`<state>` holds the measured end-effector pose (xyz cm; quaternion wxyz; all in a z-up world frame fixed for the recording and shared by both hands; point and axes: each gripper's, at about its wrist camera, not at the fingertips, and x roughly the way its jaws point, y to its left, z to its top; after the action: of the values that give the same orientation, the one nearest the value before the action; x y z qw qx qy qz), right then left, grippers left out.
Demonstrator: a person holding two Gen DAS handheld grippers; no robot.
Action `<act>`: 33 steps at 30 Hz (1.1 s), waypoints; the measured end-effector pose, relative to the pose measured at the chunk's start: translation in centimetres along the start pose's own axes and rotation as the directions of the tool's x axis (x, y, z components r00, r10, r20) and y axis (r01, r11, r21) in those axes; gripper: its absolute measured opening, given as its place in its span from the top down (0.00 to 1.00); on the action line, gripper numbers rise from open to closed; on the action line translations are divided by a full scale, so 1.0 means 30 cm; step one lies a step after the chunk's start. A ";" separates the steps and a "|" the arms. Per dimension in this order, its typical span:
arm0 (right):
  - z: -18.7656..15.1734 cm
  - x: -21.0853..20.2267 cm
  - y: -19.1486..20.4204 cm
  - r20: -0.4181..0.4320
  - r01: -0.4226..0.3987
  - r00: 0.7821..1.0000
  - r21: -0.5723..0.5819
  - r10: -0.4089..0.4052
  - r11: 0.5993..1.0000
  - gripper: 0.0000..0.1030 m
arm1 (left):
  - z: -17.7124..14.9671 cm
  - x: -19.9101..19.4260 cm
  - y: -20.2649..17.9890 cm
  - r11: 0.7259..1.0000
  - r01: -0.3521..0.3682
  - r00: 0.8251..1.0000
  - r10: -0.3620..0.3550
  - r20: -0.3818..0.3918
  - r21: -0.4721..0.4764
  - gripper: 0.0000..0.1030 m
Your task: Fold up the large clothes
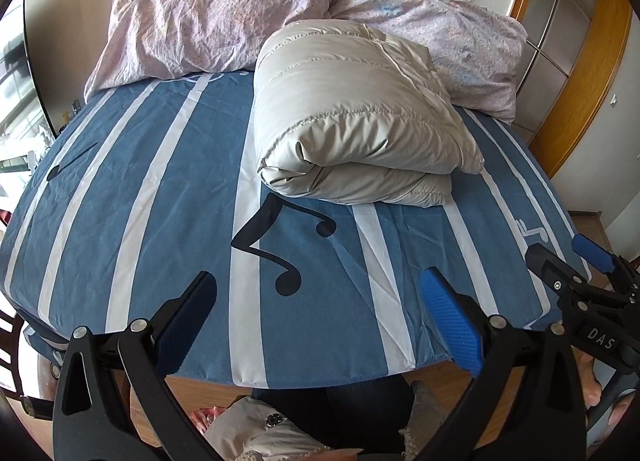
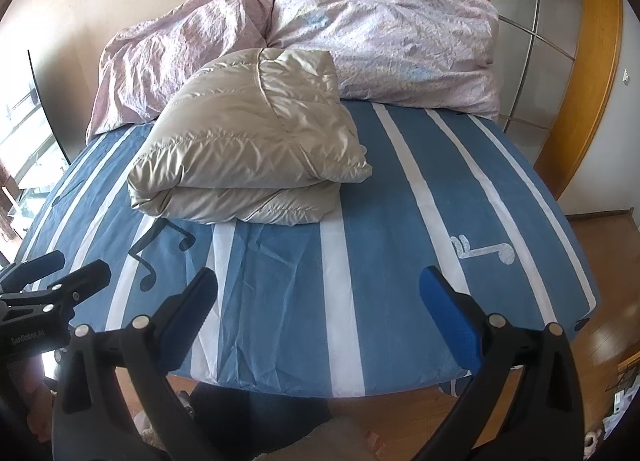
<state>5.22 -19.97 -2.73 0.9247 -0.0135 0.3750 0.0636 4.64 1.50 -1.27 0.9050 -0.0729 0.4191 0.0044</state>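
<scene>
A light grey puffy down jacket (image 1: pixel 356 117) lies folded into a thick bundle on the blue striped bed sheet (image 1: pixel 160 221). It also shows in the right wrist view (image 2: pixel 256 153), left of middle. My left gripper (image 1: pixel 318 285) is open and empty, held above the bed's near edge, well short of the jacket. My right gripper (image 2: pixel 318 285) is open and empty, also near the front edge. The right gripper shows at the right edge of the left wrist view (image 1: pixel 560 257). The left gripper shows at the left edge of the right wrist view (image 2: pixel 60 269).
A crumpled pink floral duvet (image 1: pixel 248 9) is heaped at the head of the bed, touching the jacket's far side. A wooden-framed wardrobe door (image 2: pixel 552 61) stands right of the bed. Wooden floor (image 2: pixel 600 261) lies to the right. A window (image 1: pixel 16 109) is at left.
</scene>
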 end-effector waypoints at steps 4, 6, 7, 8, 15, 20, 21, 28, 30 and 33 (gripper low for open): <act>-0.005 -0.001 0.005 -0.002 -0.002 1.000 -0.002 0.002 1.000 0.02 | -0.004 -0.005 -0.003 1.000 0.000 1.000 -0.001 0.002 0.005 0.01; -0.006 -0.002 0.008 0.000 -0.001 1.000 -0.002 0.001 1.000 0.02 | -0.004 -0.007 -0.003 1.000 0.000 1.000 0.000 0.003 0.004 0.01; -0.005 -0.001 0.008 0.000 0.000 1.000 -0.004 0.000 1.000 0.02 | -0.004 -0.008 -0.003 1.000 -0.002 1.000 0.002 0.003 0.003 0.01; -0.006 -0.002 0.010 0.001 0.001 1.000 -0.005 -0.001 1.000 0.02 | -0.004 -0.009 -0.001 1.000 -0.003 1.000 0.003 0.004 0.001 0.01; -0.008 -0.001 0.019 0.000 -0.005 1.000 -0.015 0.005 1.000 0.02 | -0.005 -0.017 0.012 1.000 -0.009 1.000 0.009 0.007 -0.006 0.01; -0.009 -0.003 0.024 -0.002 -0.006 1.000 -0.018 0.006 1.000 0.02 | -0.006 -0.015 0.016 1.000 -0.009 1.000 0.009 0.002 -0.009 0.01; -0.010 -0.004 0.024 -0.001 -0.005 1.000 -0.018 0.005 1.000 0.02 | -0.006 -0.015 0.015 1.000 -0.009 1.000 0.009 0.002 -0.008 0.01; -0.007 -0.007 0.022 0.002 -0.005 1.000 -0.017 0.005 1.000 0.02 | -0.005 -0.021 0.010 1.000 -0.005 1.000 0.005 0.010 -0.004 0.01; -0.006 -0.013 0.022 0.009 -0.008 1.000 -0.018 0.008 1.000 0.02 | -0.005 -0.027 0.007 1.000 -0.003 1.000 0.003 0.016 -0.001 0.01; -0.006 -0.020 0.025 0.016 -0.006 1.000 -0.021 0.006 1.000 0.02 | -0.004 -0.033 0.001 1.000 -0.004 1.000 0.004 0.023 0.001 0.01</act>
<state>4.59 -19.29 -2.42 0.9273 -0.0215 0.3670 0.0702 3.91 1.58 -0.59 0.9097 -0.0717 0.4090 0.0067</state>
